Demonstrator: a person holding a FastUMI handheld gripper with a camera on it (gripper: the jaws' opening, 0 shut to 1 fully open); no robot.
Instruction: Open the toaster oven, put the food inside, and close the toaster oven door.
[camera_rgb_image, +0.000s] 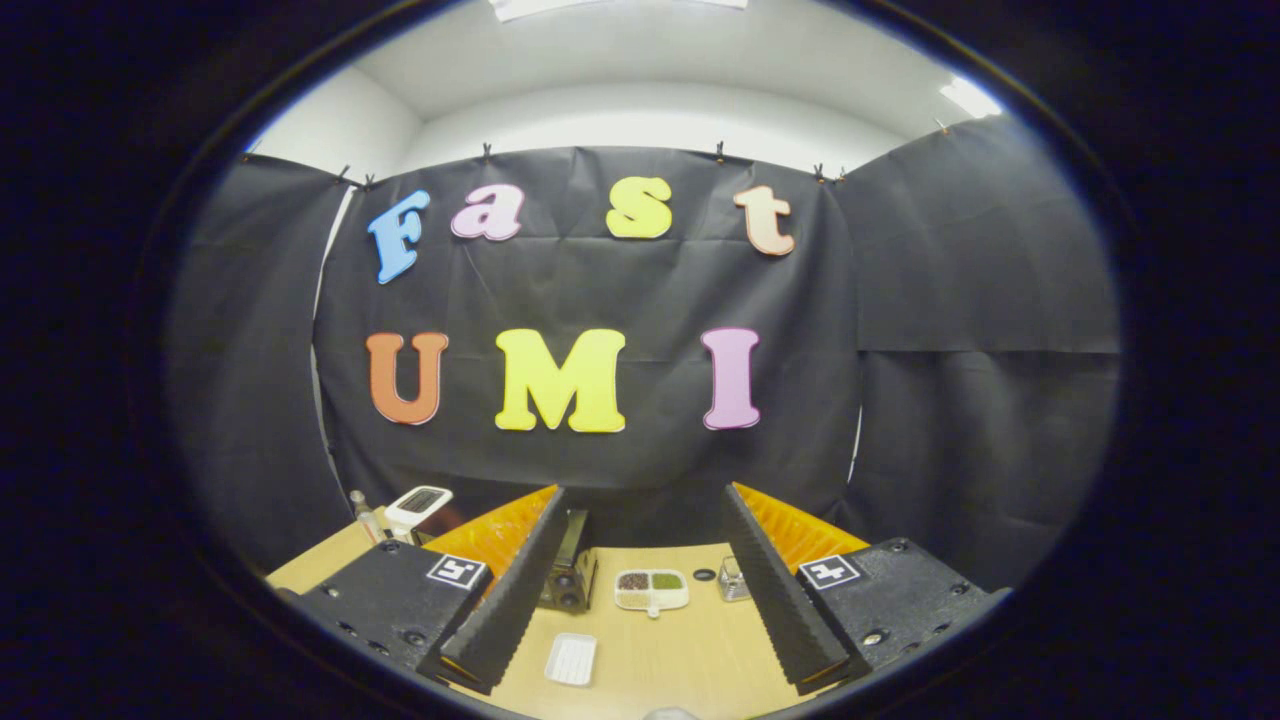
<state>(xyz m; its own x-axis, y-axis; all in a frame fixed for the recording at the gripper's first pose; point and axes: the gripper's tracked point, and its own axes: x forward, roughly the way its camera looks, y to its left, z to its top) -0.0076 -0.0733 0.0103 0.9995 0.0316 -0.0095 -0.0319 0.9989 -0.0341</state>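
Overhead, wide jaws above a wooden surface

Below, the gripper (645, 640) hung high over the pale wooden surface (680, 650), its two black ribbed fingers (510, 600) spread far apart with nothing held between them. Each finger was backed by an orange ribbed panel (500, 530) and sat on a black mount carrying a square black-and-white marker (457, 571).

Nearest, between the fingers and closer to the left one, a small white rectangular ridged tray (571, 659) lay flat on the wood. Farther ahead, about midway between the fingers, sat a white two-compartment dish of food (651, 589), one half filled with something dark brown, the other with something green. Left of that dish, partly hidden behind the left finger, stood the small black toaster oven (570, 572); whether its door was open or closed could not be told from this angle. Right of the dish lay a small dark ring (704, 575), and just beyond it a small clear container (733, 580) stood against the right finger's inner edge.

Off beyond the left mount, near the surface's far corner, stood a white device with a dark screen (418, 505) and a slim clear bottle (364, 515) beside it. Black cloth closed off the back.
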